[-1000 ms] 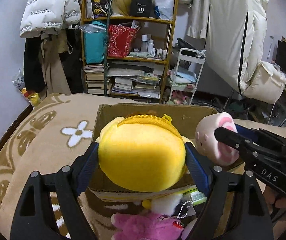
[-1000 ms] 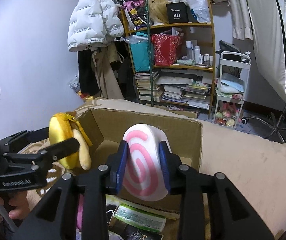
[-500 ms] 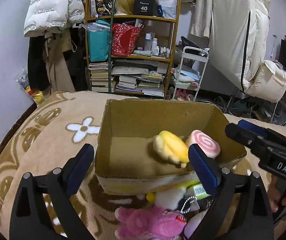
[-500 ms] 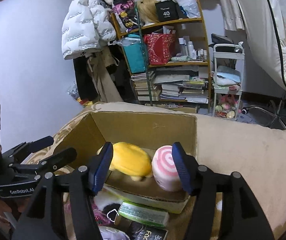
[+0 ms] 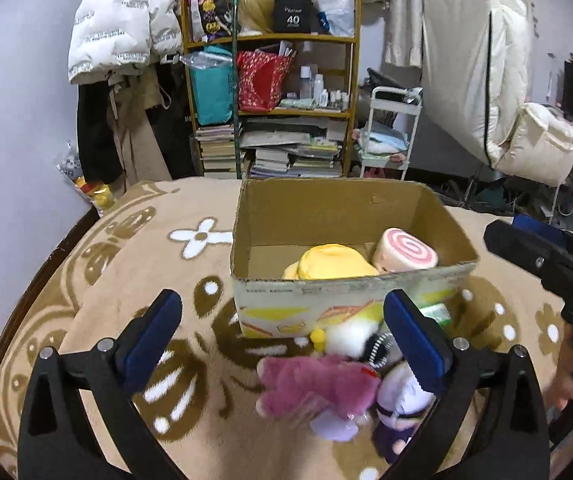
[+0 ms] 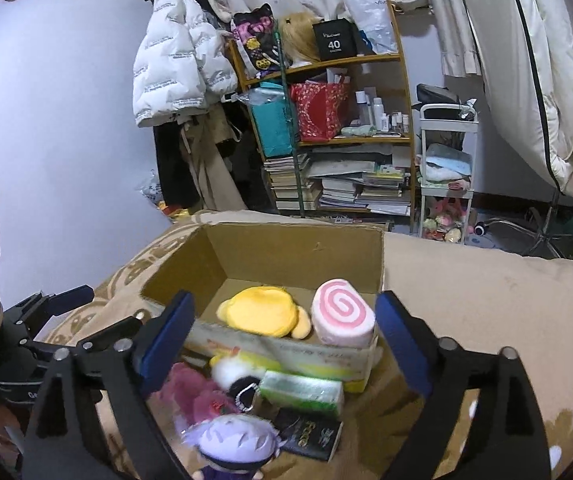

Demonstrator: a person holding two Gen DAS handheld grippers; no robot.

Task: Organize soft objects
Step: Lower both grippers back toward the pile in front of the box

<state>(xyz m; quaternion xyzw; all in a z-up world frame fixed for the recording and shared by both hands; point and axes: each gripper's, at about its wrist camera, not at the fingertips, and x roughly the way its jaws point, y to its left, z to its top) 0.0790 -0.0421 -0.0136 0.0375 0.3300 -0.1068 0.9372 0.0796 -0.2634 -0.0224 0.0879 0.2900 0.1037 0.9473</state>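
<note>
Left wrist view: both the left gripper (image 5: pixel 282 334) and right gripper (image 6: pixel 284 342) are seen empty, jaws opening wide. A pink plush (image 5: pixel 318 380), judged light and squashy, lies near the cardboard box (image 5: pixel 350 292); its body is best pinched.

Cluttered wooden bookshelf (image 5: pixel 274 108), pale wall (image 6: pixel 66 120)

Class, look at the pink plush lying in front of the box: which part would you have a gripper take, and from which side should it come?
Grip the pink plush across its broad body, coming from above. It lies flat on the blanket, its top exposed, while the white plush and purple doll crowd its far and right sides. The left gripper, jaws opening and empty, is probably nearest.
</note>
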